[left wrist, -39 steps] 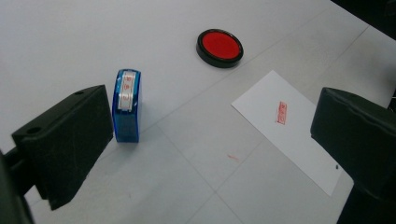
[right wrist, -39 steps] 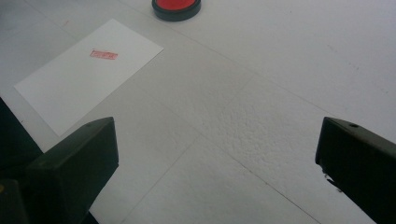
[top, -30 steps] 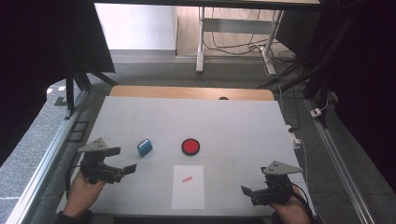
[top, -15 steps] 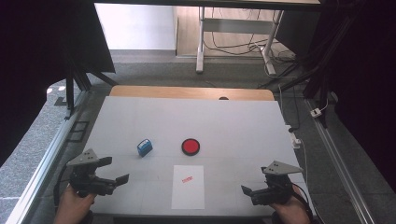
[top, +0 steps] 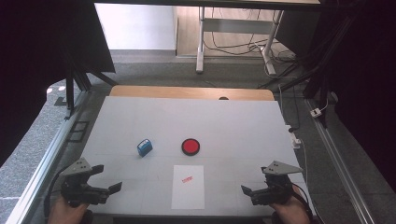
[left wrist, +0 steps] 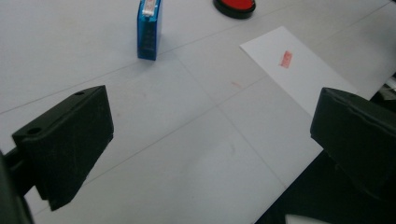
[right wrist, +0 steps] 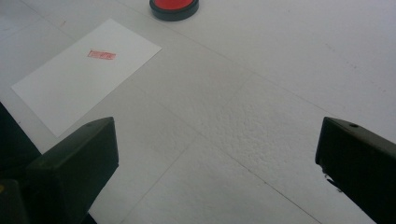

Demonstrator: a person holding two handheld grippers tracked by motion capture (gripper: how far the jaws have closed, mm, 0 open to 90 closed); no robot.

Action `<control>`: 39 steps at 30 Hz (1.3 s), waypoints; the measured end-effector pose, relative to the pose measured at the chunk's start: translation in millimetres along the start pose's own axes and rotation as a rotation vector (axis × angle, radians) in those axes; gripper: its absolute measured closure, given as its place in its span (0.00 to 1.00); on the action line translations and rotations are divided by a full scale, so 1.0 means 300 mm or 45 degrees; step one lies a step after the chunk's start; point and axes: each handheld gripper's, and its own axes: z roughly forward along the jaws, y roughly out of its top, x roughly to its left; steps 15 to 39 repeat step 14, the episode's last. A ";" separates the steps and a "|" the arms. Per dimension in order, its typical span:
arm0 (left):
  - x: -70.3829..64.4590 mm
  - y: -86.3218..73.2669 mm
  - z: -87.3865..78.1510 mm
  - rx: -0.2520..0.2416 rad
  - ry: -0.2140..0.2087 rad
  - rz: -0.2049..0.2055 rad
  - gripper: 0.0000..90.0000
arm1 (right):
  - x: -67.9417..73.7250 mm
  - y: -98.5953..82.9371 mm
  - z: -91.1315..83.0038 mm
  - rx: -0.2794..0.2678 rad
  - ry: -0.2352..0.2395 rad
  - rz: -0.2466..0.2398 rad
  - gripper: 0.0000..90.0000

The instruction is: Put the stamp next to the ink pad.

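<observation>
A small blue stamp (top: 144,147) (left wrist: 149,30) stands on the white table, with a round red ink pad (top: 190,146) (left wrist: 235,5) (right wrist: 173,7) to its right. In front of the pad lies a white sheet of paper (top: 188,196) (left wrist: 308,77) (right wrist: 70,88) carrying a red stamp mark (top: 187,179) (left wrist: 285,59) (right wrist: 101,55). My left gripper (top: 107,178) (left wrist: 210,140) sits at the near left corner, open and holding nothing, well short of the stamp. At the near right my right gripper (top: 254,184) (right wrist: 215,163) is open and holds nothing, to the right of the paper.
The table (top: 243,126) ends in a wooden strip (top: 187,92) at the far side. Metal frame rails (top: 42,163) run along both sides. A white plug block (top: 294,138) hangs at the right edge, and a desk's legs (top: 201,42) and cables lie on the floor beyond.
My left gripper has drawn back toward the near left corner, away from the blue stamp. The right gripper, stamp, pad and paper have stayed put.
</observation>
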 end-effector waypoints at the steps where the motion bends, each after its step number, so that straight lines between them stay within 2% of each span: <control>1: -0.001 -0.003 0.000 0.012 0.015 0.005 0.00 | 0.001 0.000 0.000 0.000 0.001 0.001 0.00; 4: -0.004 -0.011 0.007 0.060 0.045 0.004 0.00 | 0.002 0.000 -0.001 0.003 -0.001 -0.007 0.00; 9: -0.010 -0.010 0.014 0.087 0.077 0.013 0.00 | 0.002 0.002 0.000 0.009 -0.001 -0.008 0.00; 14: -0.008 -0.006 0.019 0.091 0.063 0.005 0.00 | 0.002 0.000 0.003 0.018 -0.007 -0.011 0.00; 39: -0.008 -0.006 0.019 0.091 0.063 0.005 0.00 | 0.002 0.000 0.003 0.018 -0.007 -0.011 0.00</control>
